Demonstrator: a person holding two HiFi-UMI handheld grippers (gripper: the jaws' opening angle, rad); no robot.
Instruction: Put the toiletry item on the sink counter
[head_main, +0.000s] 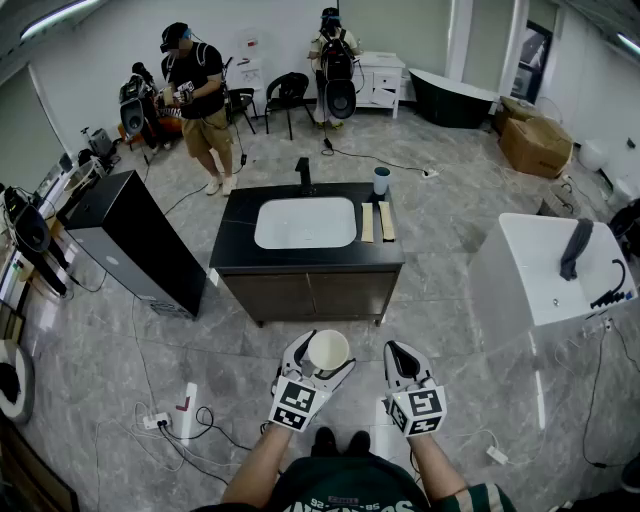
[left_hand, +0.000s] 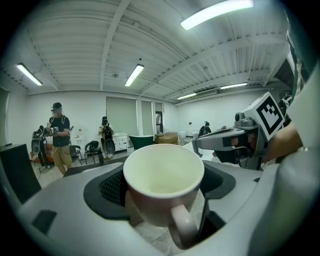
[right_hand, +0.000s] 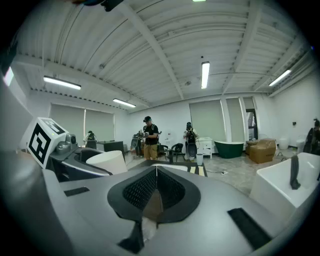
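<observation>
A cream mug (head_main: 327, 352) sits between the jaws of my left gripper (head_main: 318, 358), held in the air in front of me; the pads press on its sides. In the left gripper view the mug (left_hand: 163, 175) is upright and empty, its handle turned toward the camera. My right gripper (head_main: 397, 350) hovers beside it, shut with nothing in it; in the right gripper view its jaws (right_hand: 156, 172) meet. The black sink counter (head_main: 235, 235) with a white basin (head_main: 305, 222) and a black faucet (head_main: 304, 172) stands a step ahead.
On the counter stand a grey cup (head_main: 381, 180) and two wooden pieces (head_main: 376, 221). A black cabinet (head_main: 130, 245) is at the left, a white tub (head_main: 545, 270) at the right. Cables and a power strip (head_main: 160, 420) lie on the floor. Two people (head_main: 200, 90) stand at the back.
</observation>
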